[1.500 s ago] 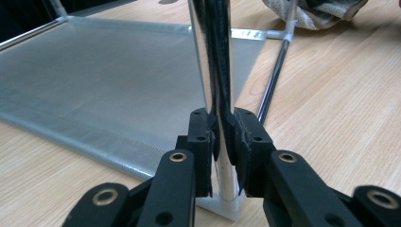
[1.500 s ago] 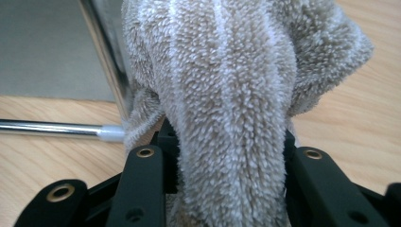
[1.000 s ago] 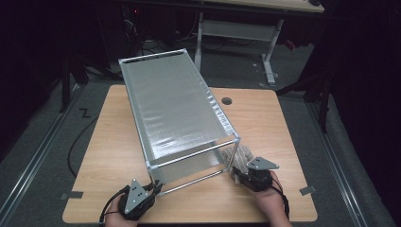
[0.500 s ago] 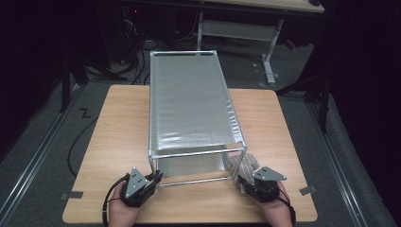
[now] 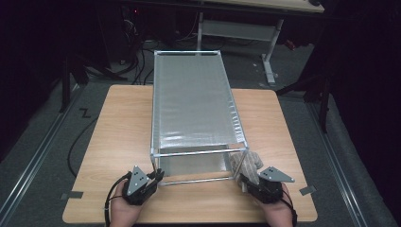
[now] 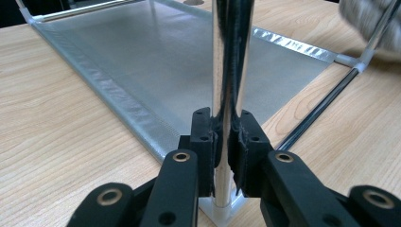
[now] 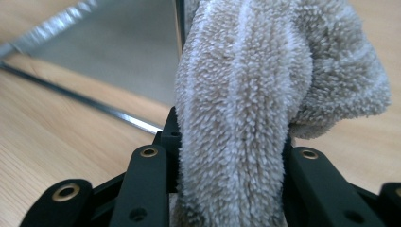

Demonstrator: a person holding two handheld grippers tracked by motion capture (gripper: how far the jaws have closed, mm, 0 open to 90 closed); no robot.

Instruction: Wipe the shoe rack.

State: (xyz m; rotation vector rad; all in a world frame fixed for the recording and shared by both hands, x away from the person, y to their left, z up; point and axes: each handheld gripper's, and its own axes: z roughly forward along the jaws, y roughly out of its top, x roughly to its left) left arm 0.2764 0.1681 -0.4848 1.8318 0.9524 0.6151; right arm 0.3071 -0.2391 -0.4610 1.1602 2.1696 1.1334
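Left tongs (image 6: 226,142) clamped on rack post (image 6: 222,71); right tongs (image 7: 231,156) gripping beige towel (image 7: 265,94).

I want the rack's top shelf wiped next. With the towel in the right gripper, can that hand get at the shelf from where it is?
Probably yes: the right gripper holds the towel at the rack's near corner, with nothing between.

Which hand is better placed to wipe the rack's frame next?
Right. The right gripper holds the cloth beside the rack's near right post. The left gripper is clamped on the near left post, steadying it.
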